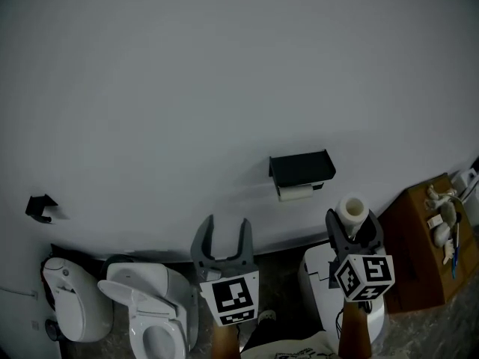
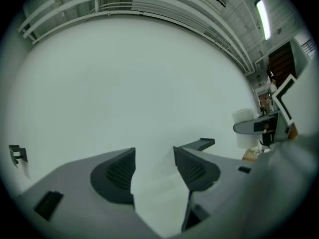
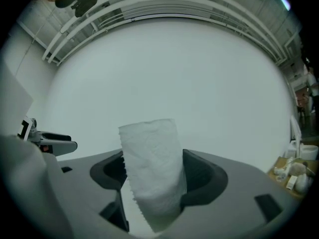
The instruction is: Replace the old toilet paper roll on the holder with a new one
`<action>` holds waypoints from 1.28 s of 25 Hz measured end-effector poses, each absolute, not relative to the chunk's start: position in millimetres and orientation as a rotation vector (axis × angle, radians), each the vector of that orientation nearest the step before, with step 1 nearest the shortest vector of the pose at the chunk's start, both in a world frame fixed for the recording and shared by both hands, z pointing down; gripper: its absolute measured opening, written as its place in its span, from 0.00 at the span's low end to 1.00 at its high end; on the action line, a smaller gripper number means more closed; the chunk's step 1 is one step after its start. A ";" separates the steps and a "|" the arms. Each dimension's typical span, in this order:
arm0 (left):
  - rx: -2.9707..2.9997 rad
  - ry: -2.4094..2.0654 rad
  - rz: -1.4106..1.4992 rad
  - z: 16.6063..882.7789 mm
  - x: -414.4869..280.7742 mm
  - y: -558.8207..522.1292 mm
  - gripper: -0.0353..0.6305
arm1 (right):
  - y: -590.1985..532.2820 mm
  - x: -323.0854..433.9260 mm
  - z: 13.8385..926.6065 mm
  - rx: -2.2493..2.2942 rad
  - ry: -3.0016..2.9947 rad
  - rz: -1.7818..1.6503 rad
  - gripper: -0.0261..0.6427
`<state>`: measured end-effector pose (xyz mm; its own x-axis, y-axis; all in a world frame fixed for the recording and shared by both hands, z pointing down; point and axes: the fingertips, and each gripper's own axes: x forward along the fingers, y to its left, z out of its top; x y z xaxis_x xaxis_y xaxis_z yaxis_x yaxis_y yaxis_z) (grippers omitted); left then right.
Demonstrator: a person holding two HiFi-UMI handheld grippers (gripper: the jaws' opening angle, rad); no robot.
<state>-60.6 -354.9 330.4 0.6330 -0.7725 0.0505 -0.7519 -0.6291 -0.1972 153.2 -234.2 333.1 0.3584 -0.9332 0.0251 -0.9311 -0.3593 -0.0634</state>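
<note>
A black wall-mounted holder (image 1: 301, 170) carries a thin, nearly spent toilet paper roll (image 1: 295, 193) under its lid. My right gripper (image 1: 353, 230) is shut on a white toilet paper roll (image 1: 351, 211), held upright to the right of and below the holder. That roll (image 3: 152, 176) fills the space between the jaws in the right gripper view, a loose torn edge hanging down. My left gripper (image 1: 225, 234) stands open and empty, left of and below the holder; in the left gripper view the holder (image 2: 200, 144) shows just beyond its jaws (image 2: 153, 168).
A white toilet (image 1: 150, 309) and a white bin (image 1: 66, 299) stand at the lower left. A white cabinet (image 1: 320, 283) sits beneath my right gripper. A wooden side table (image 1: 419, 245) with small items is at the right. A small black wall hook (image 1: 40, 207) is at far left.
</note>
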 end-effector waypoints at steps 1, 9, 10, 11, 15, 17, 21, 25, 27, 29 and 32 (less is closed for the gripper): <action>-2.701 1.257 -0.201 332.2 -56.7 -358.6 0.42 | -236.3 155.3 333.6 -2.565 1.747 -0.089 0.53; -2.717 1.170 -0.277 345.8 -34.9 -370.0 0.42 | -242.7 170.6 337.3 -2.606 1.684 -0.110 0.53; -2.710 1.166 -0.283 345.9 -33.3 -371.3 0.42 | -244.4 172.1 337.3 -2.605 1.684 -0.110 0.53; -2.704 1.162 -0.289 345.9 -31.8 -372.5 0.42 | -246.1 173.5 337.0 -2.602 1.686 -0.109 0.53; -2.693 1.161 -0.303 344.7 -26.4 -377.8 0.42 | -250.5 178.7 335.1 -2.593 1.697 -0.108 0.53; -2.689 1.159 -0.308 344.4 -22.6 -379.9 0.42 | -251.2 182.9 335.8 -2.594 1.694 -0.111 0.53; -2.671 1.140 -0.336 347.1 -12.8 -381.5 0.42 | -249.8 192.5 341.2 -2.605 1.685 -0.127 0.53; -2.582 1.114 -0.425 357.4 -3.0 -379.6 0.42 | -243.4 200.2 349.6 -2.621 1.669 -0.148 0.53; -2.511 1.078 -0.486 360.7 4.3 -378.4 0.42 | -240.0 204.6 354.3 -2.630 1.660 -0.163 0.53; -2.440 1.032 -0.554 365.0 12.4 -376.9 0.42 | -236.7 208.9 358.4 -2.639 1.651 -0.174 0.53; -2.343 0.972 -0.654 373.0 23.7 -374.3 0.42 | -232.0 214.3 364.0 -2.653 1.637 -0.187 0.53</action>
